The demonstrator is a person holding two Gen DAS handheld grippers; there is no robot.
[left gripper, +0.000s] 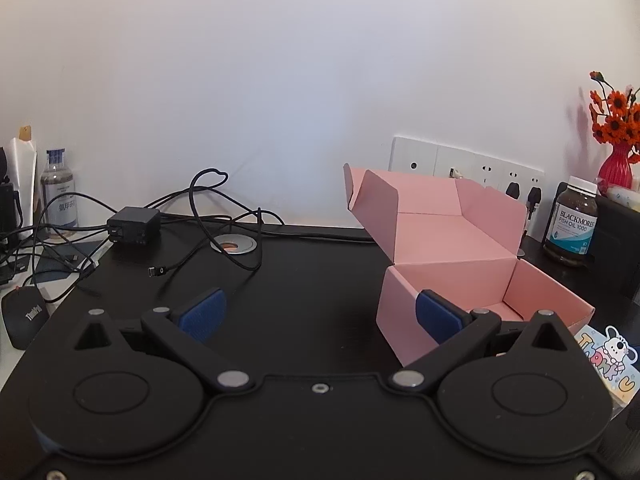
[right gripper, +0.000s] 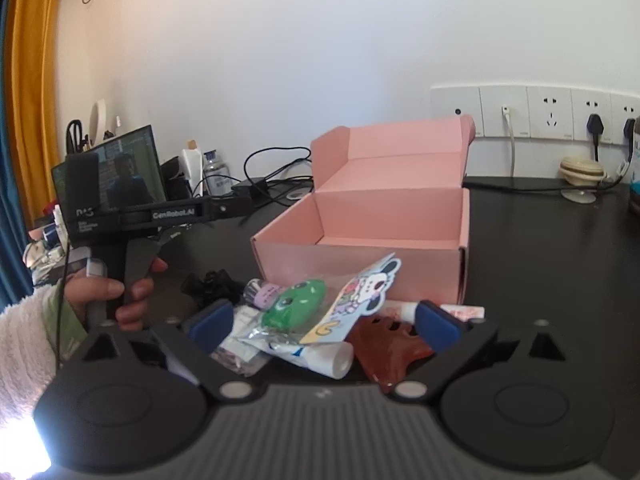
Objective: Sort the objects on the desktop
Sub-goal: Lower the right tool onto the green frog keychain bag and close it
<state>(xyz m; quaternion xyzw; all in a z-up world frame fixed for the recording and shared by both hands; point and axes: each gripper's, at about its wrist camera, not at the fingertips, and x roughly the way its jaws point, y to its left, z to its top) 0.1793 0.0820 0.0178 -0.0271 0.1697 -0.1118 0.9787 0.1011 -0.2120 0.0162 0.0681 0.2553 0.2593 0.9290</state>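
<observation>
The pink box point(right gripper: 360, 216) looks empty, though its floor is partly hidden. Sorting has barely begun: the pile of small items point(right gripper: 304, 320) lies at its six o'clock on the tabletop point(right gripper: 540, 248). The right claw point(right gripper: 324, 326) gapes over the pile, gripping nothing; the left claw point(left gripper: 320, 316) hangs apart, empty.

The fish-oil bottle point(right gripper: 634, 168) is cut off at the right wrist view's right edge.

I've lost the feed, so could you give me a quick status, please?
Both grippers open, empty. Pink box open. Clutter pile unsorted before it.
</observation>
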